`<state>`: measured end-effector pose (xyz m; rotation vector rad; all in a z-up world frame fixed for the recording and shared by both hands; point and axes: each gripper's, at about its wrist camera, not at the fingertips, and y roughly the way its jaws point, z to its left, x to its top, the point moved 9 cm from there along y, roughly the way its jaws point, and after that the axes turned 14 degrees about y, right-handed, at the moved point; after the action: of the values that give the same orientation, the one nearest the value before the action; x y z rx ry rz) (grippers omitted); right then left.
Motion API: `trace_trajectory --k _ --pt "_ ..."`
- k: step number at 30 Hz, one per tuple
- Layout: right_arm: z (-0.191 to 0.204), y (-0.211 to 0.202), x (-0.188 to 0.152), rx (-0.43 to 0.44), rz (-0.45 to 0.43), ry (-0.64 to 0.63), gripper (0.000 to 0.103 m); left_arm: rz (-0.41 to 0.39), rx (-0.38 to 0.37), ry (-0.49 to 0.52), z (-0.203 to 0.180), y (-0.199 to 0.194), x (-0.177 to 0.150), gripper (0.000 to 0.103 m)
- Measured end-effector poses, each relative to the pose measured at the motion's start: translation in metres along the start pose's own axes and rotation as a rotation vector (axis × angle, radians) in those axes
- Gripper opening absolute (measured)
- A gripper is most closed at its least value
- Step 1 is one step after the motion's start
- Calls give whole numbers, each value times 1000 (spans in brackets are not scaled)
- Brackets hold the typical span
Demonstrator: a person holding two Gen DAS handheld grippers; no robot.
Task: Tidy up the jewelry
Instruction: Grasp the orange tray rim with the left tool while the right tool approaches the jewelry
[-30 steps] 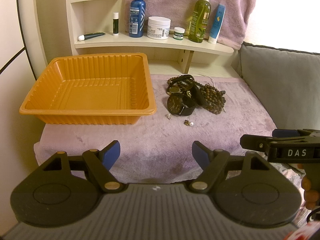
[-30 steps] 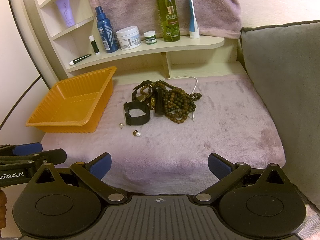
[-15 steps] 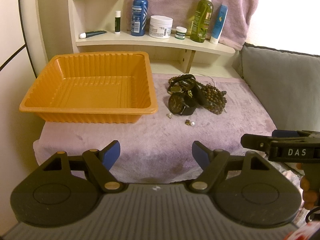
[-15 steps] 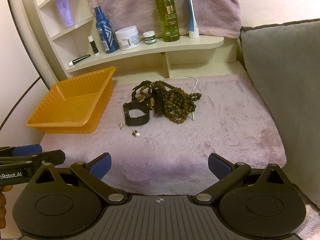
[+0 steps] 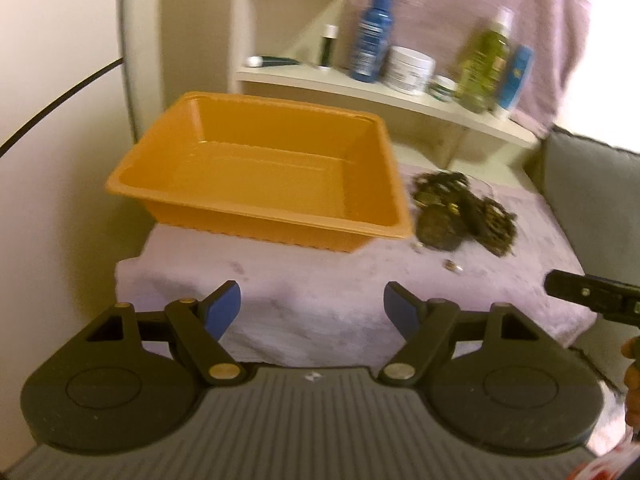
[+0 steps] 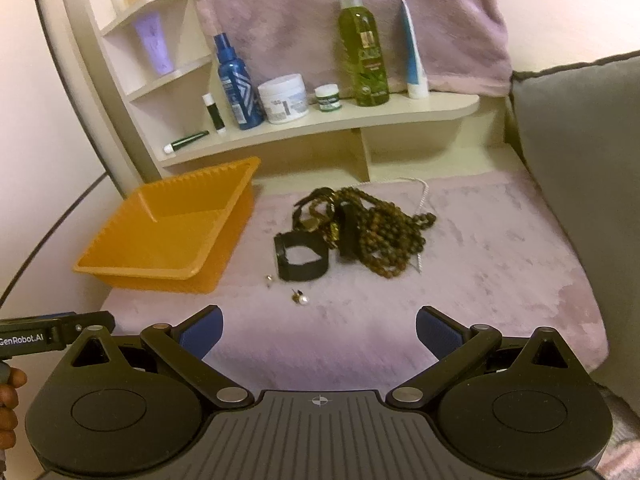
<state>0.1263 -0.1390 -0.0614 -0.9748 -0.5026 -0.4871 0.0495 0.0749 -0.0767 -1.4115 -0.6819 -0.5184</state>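
An empty orange tray (image 6: pixel 120 264) (image 5: pixel 256 220) sits at the left of a mauve plush cloth (image 6: pixel 500 264). To its right lies a tangle of brown bead strands (image 6: pixel 388 236) (image 5: pixel 492 224) with a black watch (image 6: pixel 302 256) in front, and small earrings (image 6: pixel 300 298) (image 5: pixel 454 267) nearer me. My right gripper (image 6: pixel 318 330) is open and empty, well short of the earrings. My left gripper (image 5: pixel 312 308) is open and empty too, in front of the tray. The left wrist view is blurred.
A cream shelf (image 6: pixel 328 120) behind holds bottles, jars and tubes. A grey cushion (image 6: pixel 580 152) borders the cloth on the right. The cloth's front edge (image 5: pixel 280 344) drops off just beyond the left gripper. A hand (image 6: pixel 8 400) shows at the lower left.
The left gripper has swung so that the tray and jewelry sit further right in its view, now blurred. The right gripper has edged closer to the jewelry. Both stay open.
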Motion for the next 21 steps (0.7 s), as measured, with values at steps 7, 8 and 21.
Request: trace_trajectory --k 7,8,21 --pt "8 23 3 30 4 -35 93 -27 67 -84 47 8 -2 76" --pt "10 29 3 35 13 -44 91 -27 73 -92 52 10 -2 76" --pt "16 76 11 27 16 -71 75 -45 176 -208 115 32 -3 71"
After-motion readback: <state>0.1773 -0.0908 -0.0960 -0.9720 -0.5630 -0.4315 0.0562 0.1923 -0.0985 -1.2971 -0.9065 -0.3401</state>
